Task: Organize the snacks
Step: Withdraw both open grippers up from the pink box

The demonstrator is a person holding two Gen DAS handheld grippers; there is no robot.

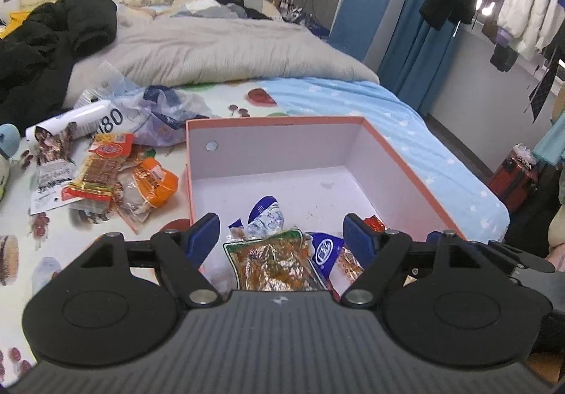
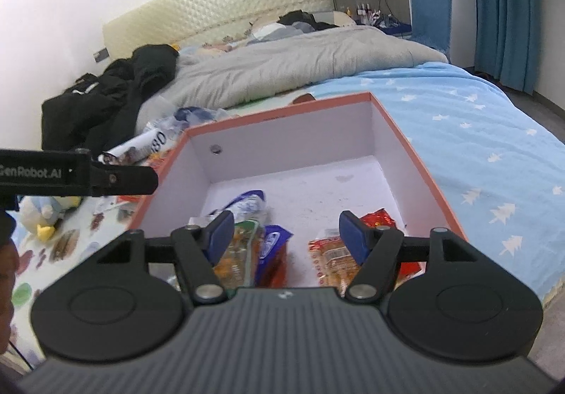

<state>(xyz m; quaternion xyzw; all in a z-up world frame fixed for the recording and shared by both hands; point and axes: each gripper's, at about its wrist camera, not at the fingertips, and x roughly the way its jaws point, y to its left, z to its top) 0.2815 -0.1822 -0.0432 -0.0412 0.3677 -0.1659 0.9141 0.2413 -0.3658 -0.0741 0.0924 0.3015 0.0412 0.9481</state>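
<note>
Both tongs hang over the near end of an open box on a bed, jaws spread and holding nothing. Left gripper [image 1: 280, 230] has its blue pads wide apart above a clear packet with a green top edge [image 1: 273, 261], which lies in the box's near left corner. Right gripper [image 2: 286, 233] is likewise spread, with bare box floor showing between its pads; a red and yellow packet [image 2: 330, 261] lies just beside its right pad.

Outward from there, the pink-rimmed box [image 1: 406, 155] holds a few more snacks at its near end: a blue and white wrapper [image 1: 266, 215] and a small red packet [image 1: 374, 224]. Its far half is bare.

Left of the box, near the bed's left edge, loose snacks wait: a red-topped packet of brown sticks [image 1: 100, 169], an orange packet [image 1: 157, 182], a white pouch [image 1: 53, 161] and crumpled plastic bags [image 1: 159, 111].

These packets look light, soft and crinkly, with slick film that could slip. A pinch on a flat sealed edge or corner looks safest; squeezing the middle may crush the contents.
</note>
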